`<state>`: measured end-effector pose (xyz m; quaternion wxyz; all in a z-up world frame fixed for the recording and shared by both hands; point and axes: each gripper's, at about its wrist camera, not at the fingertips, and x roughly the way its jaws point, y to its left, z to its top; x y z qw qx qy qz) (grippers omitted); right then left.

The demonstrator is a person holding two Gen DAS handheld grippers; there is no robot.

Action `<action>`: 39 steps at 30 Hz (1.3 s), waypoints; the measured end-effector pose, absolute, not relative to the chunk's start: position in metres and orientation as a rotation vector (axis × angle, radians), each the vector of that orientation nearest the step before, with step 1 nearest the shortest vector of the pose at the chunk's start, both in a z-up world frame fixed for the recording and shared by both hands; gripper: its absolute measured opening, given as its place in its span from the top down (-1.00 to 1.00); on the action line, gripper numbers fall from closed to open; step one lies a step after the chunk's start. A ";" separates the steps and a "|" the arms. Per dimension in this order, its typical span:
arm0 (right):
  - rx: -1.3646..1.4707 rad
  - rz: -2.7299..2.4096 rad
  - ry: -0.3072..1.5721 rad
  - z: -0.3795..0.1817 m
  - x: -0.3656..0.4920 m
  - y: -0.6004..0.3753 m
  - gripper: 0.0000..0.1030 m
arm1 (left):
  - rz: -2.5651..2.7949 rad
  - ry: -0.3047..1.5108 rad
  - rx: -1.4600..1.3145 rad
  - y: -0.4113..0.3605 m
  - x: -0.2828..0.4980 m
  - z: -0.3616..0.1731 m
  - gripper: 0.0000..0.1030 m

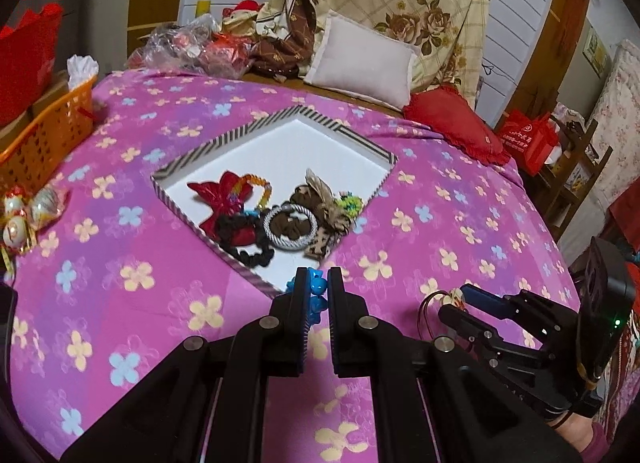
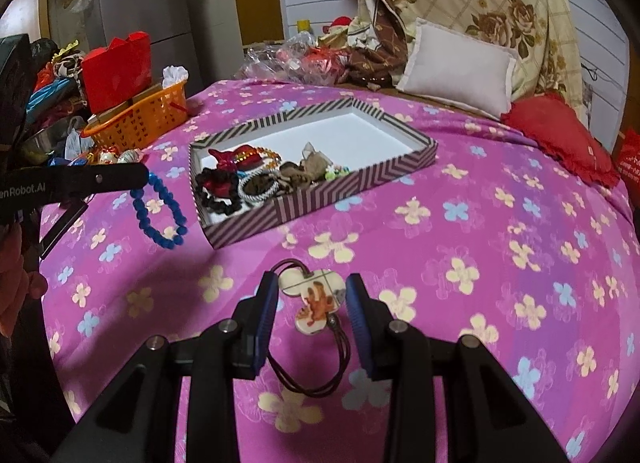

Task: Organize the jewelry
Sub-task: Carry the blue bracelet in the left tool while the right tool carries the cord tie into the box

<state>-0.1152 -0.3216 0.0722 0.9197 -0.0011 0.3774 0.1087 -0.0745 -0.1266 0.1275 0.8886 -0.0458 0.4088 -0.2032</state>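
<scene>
- Most of the blue bead bracelet (image 1: 314,295) hides between the left jaws;
- the pendant's cord (image 2: 316,379) runs behind the right finger;
- the tray's (image 1: 224,251) heaped pieces overlap, too tangled to separate.

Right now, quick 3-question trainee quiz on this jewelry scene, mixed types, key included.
1. True or false: the striped box already holds jewelry.
2. The left gripper is shut on: A) silver bangle B) blue bead bracelet C) red bow
3. Name what sits between the right gripper fingers.

Key: 1 true; 2 B; 3 the shell pendant on a brown cord.
</scene>
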 end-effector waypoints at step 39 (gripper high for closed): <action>0.124 0.271 0.852 0.050 0.077 -0.289 0.31 | -0.274 0.938 -0.038 -0.130 0.030 0.061 1.00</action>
